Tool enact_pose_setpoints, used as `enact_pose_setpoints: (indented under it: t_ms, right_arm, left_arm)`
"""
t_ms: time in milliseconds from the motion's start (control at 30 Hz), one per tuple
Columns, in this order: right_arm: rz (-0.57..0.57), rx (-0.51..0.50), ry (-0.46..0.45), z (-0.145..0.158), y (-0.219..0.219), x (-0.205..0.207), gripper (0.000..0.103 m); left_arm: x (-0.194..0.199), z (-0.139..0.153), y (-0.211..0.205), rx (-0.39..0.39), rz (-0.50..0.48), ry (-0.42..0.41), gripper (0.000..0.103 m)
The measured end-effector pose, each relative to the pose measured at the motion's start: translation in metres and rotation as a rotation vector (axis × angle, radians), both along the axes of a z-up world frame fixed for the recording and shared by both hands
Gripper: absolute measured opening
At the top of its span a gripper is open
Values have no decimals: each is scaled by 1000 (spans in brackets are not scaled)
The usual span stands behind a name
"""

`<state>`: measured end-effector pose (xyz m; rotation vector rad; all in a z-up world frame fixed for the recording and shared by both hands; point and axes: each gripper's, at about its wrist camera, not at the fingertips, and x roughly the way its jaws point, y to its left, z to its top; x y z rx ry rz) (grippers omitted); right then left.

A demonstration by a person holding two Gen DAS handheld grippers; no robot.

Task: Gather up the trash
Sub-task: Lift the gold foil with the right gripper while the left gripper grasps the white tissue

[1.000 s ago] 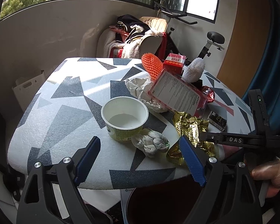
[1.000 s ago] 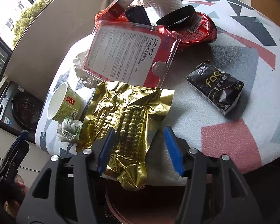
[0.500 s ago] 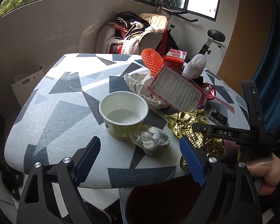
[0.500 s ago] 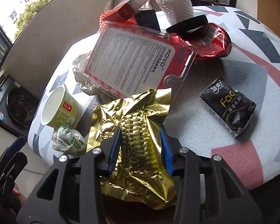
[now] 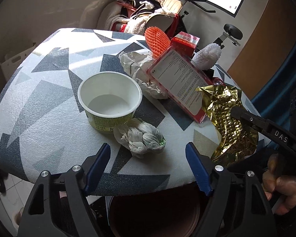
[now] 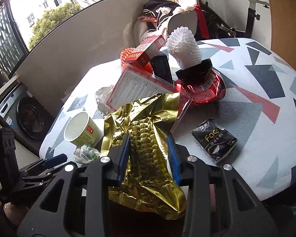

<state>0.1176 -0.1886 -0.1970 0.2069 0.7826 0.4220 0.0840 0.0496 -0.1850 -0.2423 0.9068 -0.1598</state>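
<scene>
My right gripper (image 6: 148, 138) is shut on a crumpled gold foil wrapper (image 6: 146, 144) and holds it up off the patterned table (image 6: 266, 158). The same gold wrapper (image 5: 227, 118) hangs at the right of the left wrist view. My left gripper (image 5: 147, 147) hovers at the table's near edge with its jaws closing. A knotted white-and-green plastic wad (image 5: 142, 140) lies just ahead between its fingers, untouched. A white paper cup (image 5: 110, 98) with a green side stands right behind the wad.
A red blister pack (image 5: 179, 79), crumpled white paper (image 5: 140, 69), an orange mesh (image 5: 156, 41), a red box (image 6: 148, 51) and a white foam net (image 6: 184, 47) are piled at the back. A black tissue pack (image 6: 214, 140) lies right. A brown bin (image 5: 154, 213) sits below the table edge.
The right gripper closed on the gold wrapper and lifted it off the table. The left gripper dropped and moved closer to the plastic wad, its jaws a little narrower.
</scene>
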Motion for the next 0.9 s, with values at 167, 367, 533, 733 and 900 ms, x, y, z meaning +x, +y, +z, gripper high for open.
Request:
enact_pose_setpoints:
  t_ms: [167, 367, 533, 733, 900]
  right_arm:
    - [8, -13, -32, 4, -6, -6, 38]
    - [24, -46, -74, 7, -8, -15, 38]
    - [22, -43, -75, 7, -13, -20, 38]
    - [20, -43, -91, 13, -15, -25, 38]
    - [22, -44, -108, 18, -18, -35, 38]
  left_arm:
    - [21, -20, -1, -26, 40, 89, 62]
    - [32, -28, 5, -90, 84, 117, 55]
    - [30, -23, -2, -45, 42, 95, 49]
    - [10, -1, -17, 50, -59, 30, 49]
    - [-21, 19, -36, 133, -153, -49, 49]
